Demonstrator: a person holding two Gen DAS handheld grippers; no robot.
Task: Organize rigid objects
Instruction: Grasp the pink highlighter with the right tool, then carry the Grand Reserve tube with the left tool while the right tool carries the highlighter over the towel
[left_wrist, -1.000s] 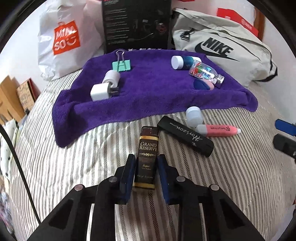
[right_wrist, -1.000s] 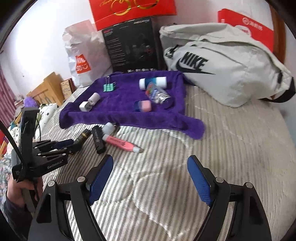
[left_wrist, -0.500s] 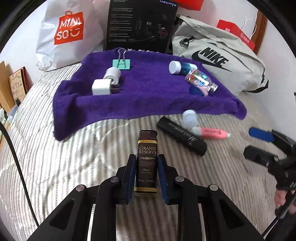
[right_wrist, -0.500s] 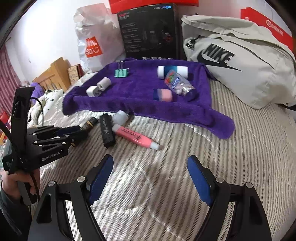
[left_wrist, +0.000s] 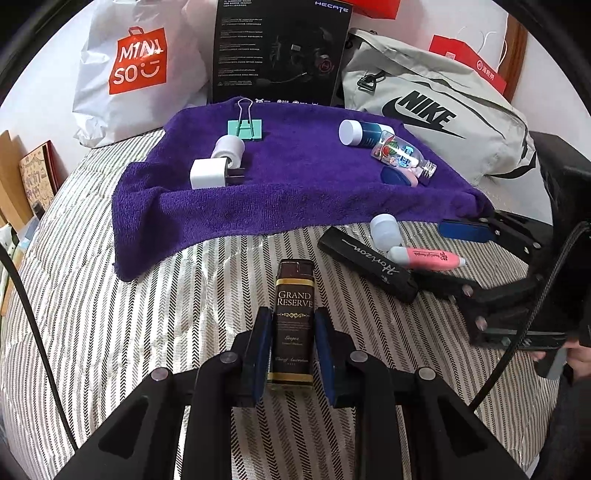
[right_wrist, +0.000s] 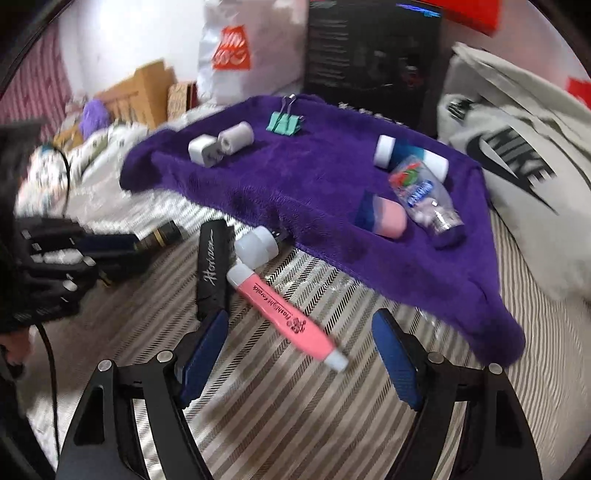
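Note:
My left gripper (left_wrist: 290, 332) is shut on a dark Grand Reserve bottle (left_wrist: 293, 317) and holds it above the striped bedcover. My right gripper (right_wrist: 299, 343) is open, its fingers either side of the near end of a pink highlighter (right_wrist: 284, 306). Beside the highlighter lie a black Horizon case (right_wrist: 212, 269) and a small white bottle (right_wrist: 256, 245). A purple towel (left_wrist: 280, 184) holds a white charger (left_wrist: 208, 173), a white roll (left_wrist: 229, 147), a green binder clip (left_wrist: 245, 127), a blue tube (left_wrist: 364, 133), a clear bottle (left_wrist: 402, 155) and a pink-blue eraser (right_wrist: 384, 218).
Behind the towel stand a Miniso bag (left_wrist: 136, 70), a black Hecate box (left_wrist: 280, 51) and a grey Nike bag (left_wrist: 432, 122). Cardboard boxes (right_wrist: 144, 88) sit at the far left. The right gripper's body (left_wrist: 517, 280) fills the right side of the left wrist view.
My right gripper has moved forward and left, closing in on the pink highlighter. My left gripper keeps its hold on the bottle and has lifted slightly.

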